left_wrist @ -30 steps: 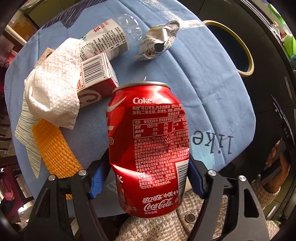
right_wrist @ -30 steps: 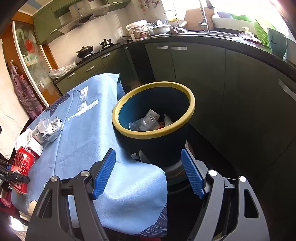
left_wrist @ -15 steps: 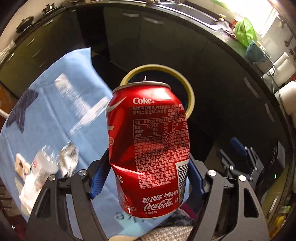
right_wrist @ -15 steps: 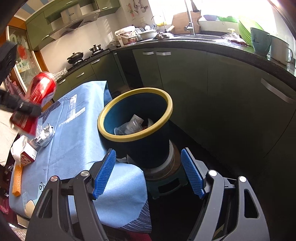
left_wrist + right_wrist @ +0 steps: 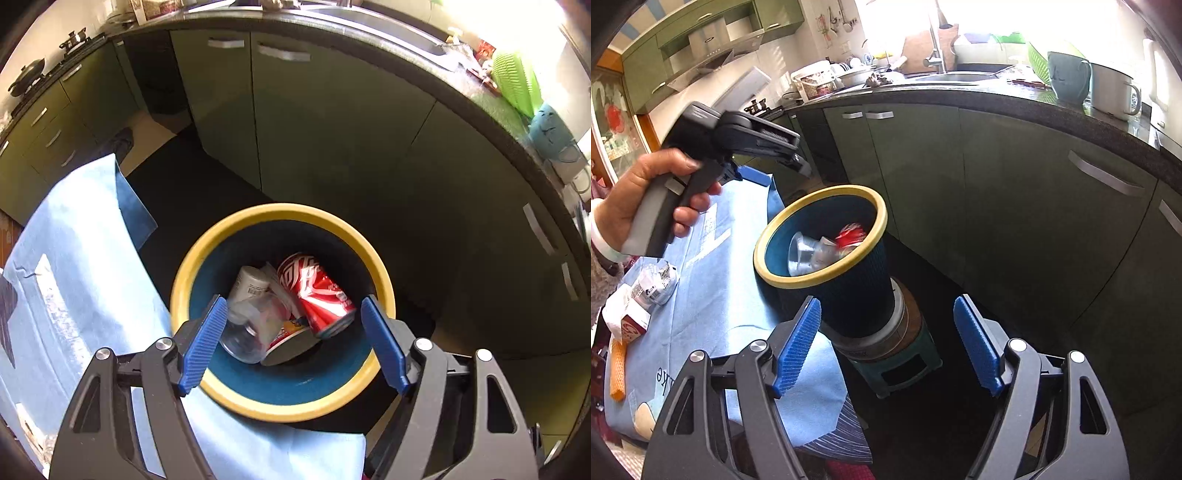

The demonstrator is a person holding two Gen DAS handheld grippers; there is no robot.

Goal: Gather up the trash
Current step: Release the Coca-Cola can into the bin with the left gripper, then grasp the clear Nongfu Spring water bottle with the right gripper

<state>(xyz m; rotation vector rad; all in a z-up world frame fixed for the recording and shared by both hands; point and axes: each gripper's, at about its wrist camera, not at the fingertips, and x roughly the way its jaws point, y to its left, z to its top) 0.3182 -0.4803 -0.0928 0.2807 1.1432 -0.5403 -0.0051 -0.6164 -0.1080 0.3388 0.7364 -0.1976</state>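
My left gripper (image 5: 295, 343) is open and empty, held right above the blue bin with the yellow rim (image 5: 221, 397). The red Coke can (image 5: 316, 291) lies inside the bin beside a clear plastic bottle (image 5: 247, 317) and a paper cup (image 5: 291, 339). In the right wrist view the bin (image 5: 857, 295) stands on a stool, with the can's red (image 5: 849, 234) showing inside. My right gripper (image 5: 888, 339) is open and empty, low in front of the bin. The left gripper's body (image 5: 738, 136) hangs above the bin's left.
The blue-clothed table (image 5: 716, 295) left of the bin holds a crumpled wrapper (image 5: 655, 284), a red carton under a tissue (image 5: 626, 325) and an orange mesh strip (image 5: 617, 369). Green kitchen cabinets (image 5: 1015, 206) and a dark counter curve behind the bin.
My left gripper carried the Coke can from the table over the bin, opened and let it go; the can now lies in the bin. The right gripper stayed open.
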